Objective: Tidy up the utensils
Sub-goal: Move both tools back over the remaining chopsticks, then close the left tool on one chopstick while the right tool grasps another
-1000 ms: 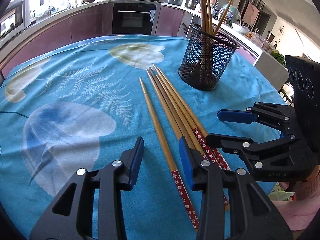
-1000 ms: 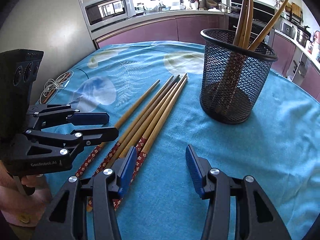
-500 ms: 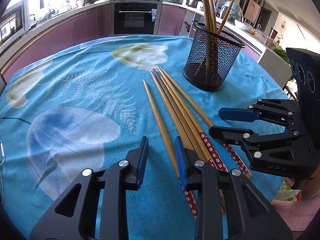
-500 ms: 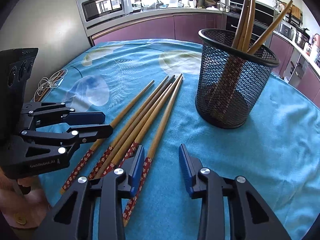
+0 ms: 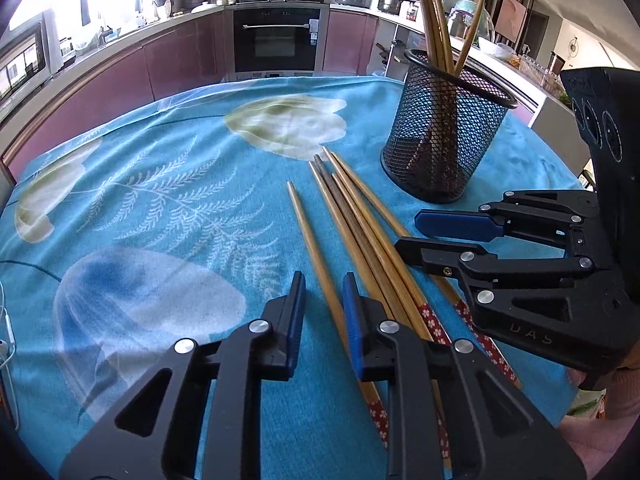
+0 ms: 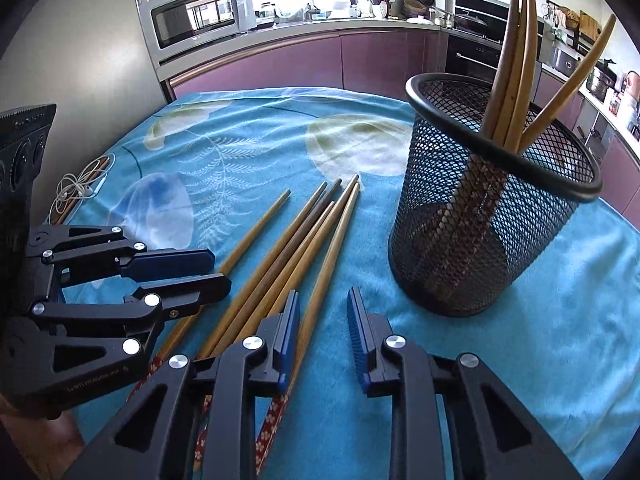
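Note:
Several wooden chopsticks (image 5: 362,236) with red flowered ends lie side by side on the blue tablecloth (image 5: 160,208); they also show in the right wrist view (image 6: 288,252). A black mesh holder (image 5: 444,136) stands behind them with a few chopsticks upright in it; it shows in the right wrist view too (image 6: 492,196). My left gripper (image 5: 323,300) is open, its fingers straddling the leftmost single chopstick (image 5: 316,248). My right gripper (image 6: 323,312) is open, straddling the rightmost chopstick (image 6: 326,276). Neither pad visibly touches the wood.
A white earphone cable (image 6: 80,188) lies at the table's left edge. Kitchen counters, an oven (image 5: 280,40) and a microwave (image 6: 196,16) ring the table. The table edge runs close behind the holder on the right.
Both grippers have moved forward and down along the chopsticks and narrowed their openings. The left one now straddles the leftmost chopstick, the right one the rightmost.

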`<state>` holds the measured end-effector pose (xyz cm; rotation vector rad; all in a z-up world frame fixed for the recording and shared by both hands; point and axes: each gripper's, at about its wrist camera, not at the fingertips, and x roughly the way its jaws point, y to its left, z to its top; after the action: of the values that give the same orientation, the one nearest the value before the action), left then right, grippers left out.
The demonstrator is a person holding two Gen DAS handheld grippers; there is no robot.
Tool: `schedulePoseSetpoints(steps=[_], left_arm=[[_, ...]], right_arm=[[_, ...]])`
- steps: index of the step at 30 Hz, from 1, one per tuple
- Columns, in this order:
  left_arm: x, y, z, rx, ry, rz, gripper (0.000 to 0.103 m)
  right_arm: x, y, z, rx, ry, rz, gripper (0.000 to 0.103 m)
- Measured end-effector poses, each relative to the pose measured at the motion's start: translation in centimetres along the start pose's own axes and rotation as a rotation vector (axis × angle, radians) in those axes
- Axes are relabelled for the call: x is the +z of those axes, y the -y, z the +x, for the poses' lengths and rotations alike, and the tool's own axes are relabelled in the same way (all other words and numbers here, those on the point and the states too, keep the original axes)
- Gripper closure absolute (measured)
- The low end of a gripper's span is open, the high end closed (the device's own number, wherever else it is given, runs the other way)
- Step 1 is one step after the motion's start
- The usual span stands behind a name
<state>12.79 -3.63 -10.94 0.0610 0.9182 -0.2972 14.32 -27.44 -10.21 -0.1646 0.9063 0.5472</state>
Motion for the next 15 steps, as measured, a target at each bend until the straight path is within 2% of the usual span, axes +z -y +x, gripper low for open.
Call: schedulePoseSetpoints(steps=[5, 8, 15], left_arm=[[0.5, 0.0, 0.5, 0.010, 0.004, -0.016, 0.088], [0.7, -0.1, 0.5, 0.013, 0.002, -0.032, 0.090], [0.6, -0.5, 0.3, -0.004, 0.009, -0.081, 0.096]], right_arm=[[0.2, 0.8, 0.2, 0.018, 0.012, 0.051, 0.093], [0.0, 1.5, 0.1, 0.043, 0.017, 0.098, 0.096], [-0.8, 2.2, -1.1, 0.070, 0.037, 0.139, 0.097]])
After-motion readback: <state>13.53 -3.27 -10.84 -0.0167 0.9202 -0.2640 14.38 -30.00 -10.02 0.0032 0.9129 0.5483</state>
